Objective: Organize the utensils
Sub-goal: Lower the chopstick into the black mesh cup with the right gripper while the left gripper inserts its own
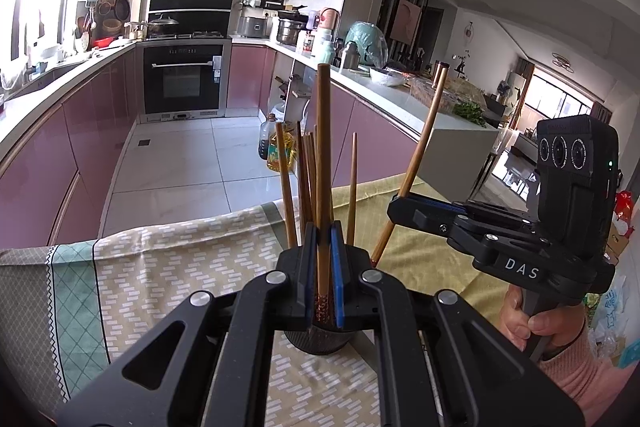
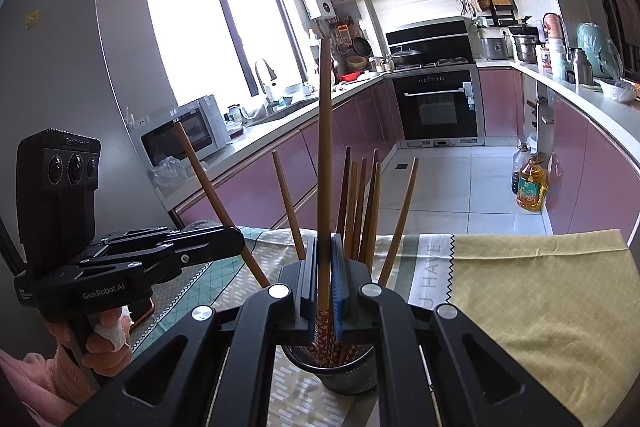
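Observation:
A black mesh holder (image 1: 318, 341) stands on the tablecloth and holds several brown chopsticks (image 1: 308, 179). My left gripper (image 1: 323, 267) is shut on one upright chopstick (image 1: 323, 155) right above the holder. My right gripper (image 2: 323, 279) is shut on another chopstick (image 2: 324, 147), its patterned end inside the holder (image 2: 348, 373). In the left wrist view the right gripper (image 1: 396, 205) holds its chopstick (image 1: 420, 147) tilted to the right. In the right wrist view the left gripper (image 2: 236, 239) grips a tilted chopstick (image 2: 208, 183). The other chopsticks (image 2: 360, 203) fan out of the holder.
A patterned tablecloth (image 1: 160, 267), green and yellow (image 2: 540, 287), covers the table. Beyond its far edge lie the tiled kitchen floor (image 1: 180, 163), pink cabinets, an oven (image 1: 182, 79) and oil bottles (image 2: 530, 183). The person's hands hold both gripper handles.

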The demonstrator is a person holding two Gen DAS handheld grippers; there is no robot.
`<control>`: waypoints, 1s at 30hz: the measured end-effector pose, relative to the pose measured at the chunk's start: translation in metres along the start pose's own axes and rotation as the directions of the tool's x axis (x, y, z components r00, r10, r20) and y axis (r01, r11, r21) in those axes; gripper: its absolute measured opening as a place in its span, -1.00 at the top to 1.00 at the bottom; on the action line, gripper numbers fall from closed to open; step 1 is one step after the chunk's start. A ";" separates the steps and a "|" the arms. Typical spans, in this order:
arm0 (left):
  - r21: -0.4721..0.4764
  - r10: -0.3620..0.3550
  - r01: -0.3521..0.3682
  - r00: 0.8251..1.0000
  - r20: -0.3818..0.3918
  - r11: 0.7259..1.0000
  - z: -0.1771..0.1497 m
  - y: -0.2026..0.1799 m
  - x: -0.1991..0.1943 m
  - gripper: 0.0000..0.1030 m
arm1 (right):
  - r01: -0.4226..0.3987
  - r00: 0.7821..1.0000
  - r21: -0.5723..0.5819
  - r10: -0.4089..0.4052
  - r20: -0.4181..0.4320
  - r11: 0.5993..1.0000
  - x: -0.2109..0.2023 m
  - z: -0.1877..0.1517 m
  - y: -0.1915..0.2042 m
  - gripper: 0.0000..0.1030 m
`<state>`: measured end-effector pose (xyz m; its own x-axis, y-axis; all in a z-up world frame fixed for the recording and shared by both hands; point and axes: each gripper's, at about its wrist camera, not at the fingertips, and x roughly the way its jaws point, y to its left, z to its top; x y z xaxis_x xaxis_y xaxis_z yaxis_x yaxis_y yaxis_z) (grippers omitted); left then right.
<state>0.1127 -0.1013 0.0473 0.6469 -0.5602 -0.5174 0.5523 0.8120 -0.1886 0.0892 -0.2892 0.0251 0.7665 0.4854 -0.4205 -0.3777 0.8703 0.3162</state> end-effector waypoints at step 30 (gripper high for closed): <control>0.007 0.016 -0.016 0.999 -0.050 1.000 -0.007 -0.002 0.017 0.85 | -0.006 0.998 0.021 0.007 -0.055 1.000 0.017 -0.013 -0.004 0.89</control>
<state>0.1194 -0.1116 0.0332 0.6286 -0.5384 -0.5613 0.5456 0.8195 -0.1750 0.0972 -0.2837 0.0059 0.7344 0.4952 -0.4642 -0.3709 0.8656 0.3365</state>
